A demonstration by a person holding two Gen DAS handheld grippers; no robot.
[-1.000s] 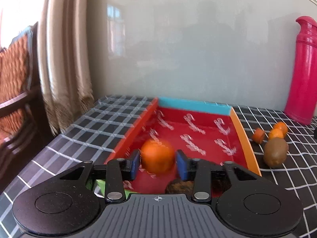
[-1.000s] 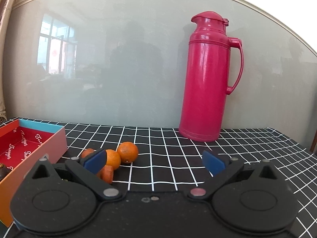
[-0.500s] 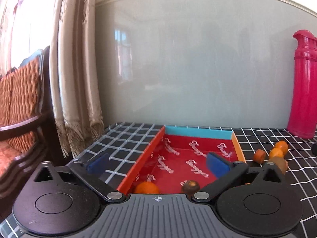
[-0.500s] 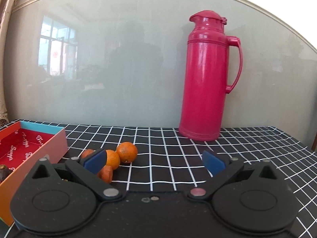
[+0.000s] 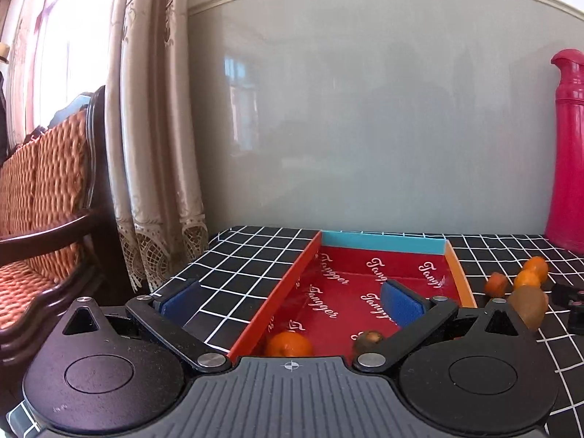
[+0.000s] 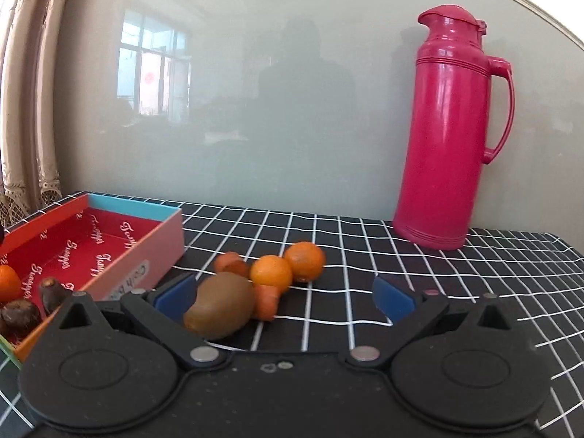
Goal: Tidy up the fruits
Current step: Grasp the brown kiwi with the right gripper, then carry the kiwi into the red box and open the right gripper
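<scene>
The gripper (image 6: 284, 301) stood wide open, nothing between its pads. A kiwi (image 6: 221, 305) lay at its 9 o'clock, just beside the left pad. From the kiwi, two oranges (image 6: 271, 272) sat at 1 o'clock, with carrot pieces (image 6: 267, 301) beside them. The red box (image 6: 157, 246) sat at 10 o'clock, holding an orange and dark fruits. The pink flask (image 6: 447, 138) stood at 2 o'clock on the checked cloth (image 6: 419, 266).

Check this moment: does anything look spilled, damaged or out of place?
Nothing spilled or damaged. The only loose ends: a kiwi, two oranges and some carrot pieces sit on the tablecloth beside the red box, not in it.
</scene>
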